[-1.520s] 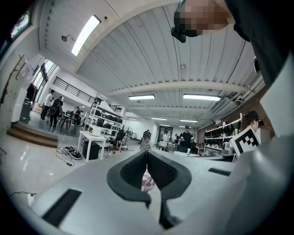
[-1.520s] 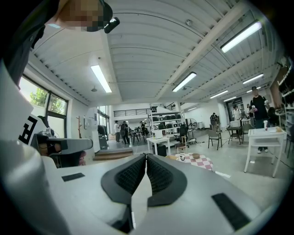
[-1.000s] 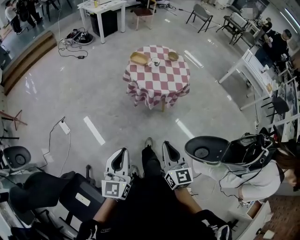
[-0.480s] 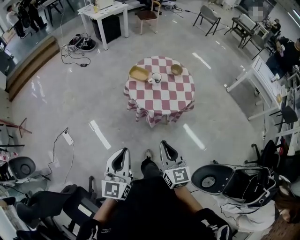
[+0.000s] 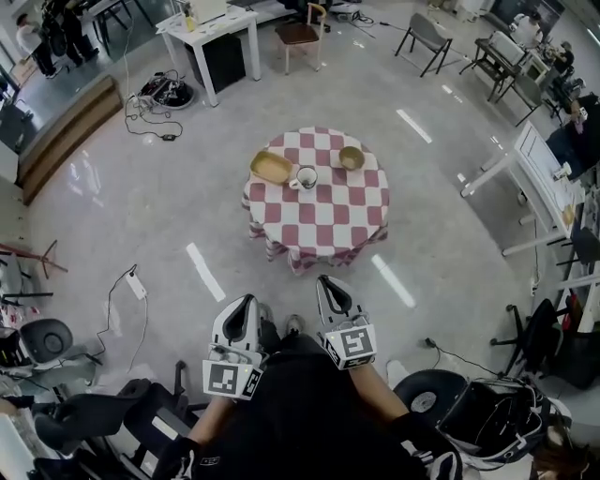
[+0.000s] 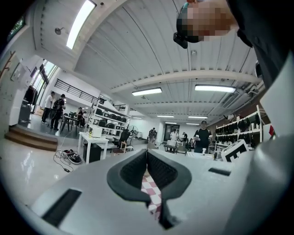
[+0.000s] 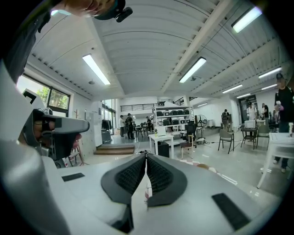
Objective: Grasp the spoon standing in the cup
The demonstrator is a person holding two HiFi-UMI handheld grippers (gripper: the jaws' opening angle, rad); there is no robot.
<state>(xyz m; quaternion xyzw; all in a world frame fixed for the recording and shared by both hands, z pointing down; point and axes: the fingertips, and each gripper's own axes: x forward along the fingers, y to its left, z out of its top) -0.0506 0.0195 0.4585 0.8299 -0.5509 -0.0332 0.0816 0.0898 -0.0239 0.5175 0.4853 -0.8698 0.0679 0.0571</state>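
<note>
The left gripper (image 5: 247,302) and the right gripper (image 5: 324,281) are held side by side, each with its jaws pressed together on nothing. Well ahead of both stands a round table (image 5: 323,225) in a checked cloth. On its far half the cup (image 5: 307,177) sits between a yellow dish (image 5: 271,168) and a bowl (image 5: 351,157); the spoon is too small to make out

Dead ahead, mid-floor: the round table draped in a red-and-white checked cloth (image 5: 328,216). Along its far side, three in a row: oval wooden tray (image 5: 271,167) on the left, white cup (image 5: 307,177) in the middle, small round wooden bowl (image 5: 351,157) on the right. Nearest us, left gripper (image 5: 246,305) and right gripper (image 5: 326,283) sit side by side, well short of the table. Behind the table stands a white desk (image 5: 208,23), with a wooden chair (image 5: 302,30) just right of it.
</note>
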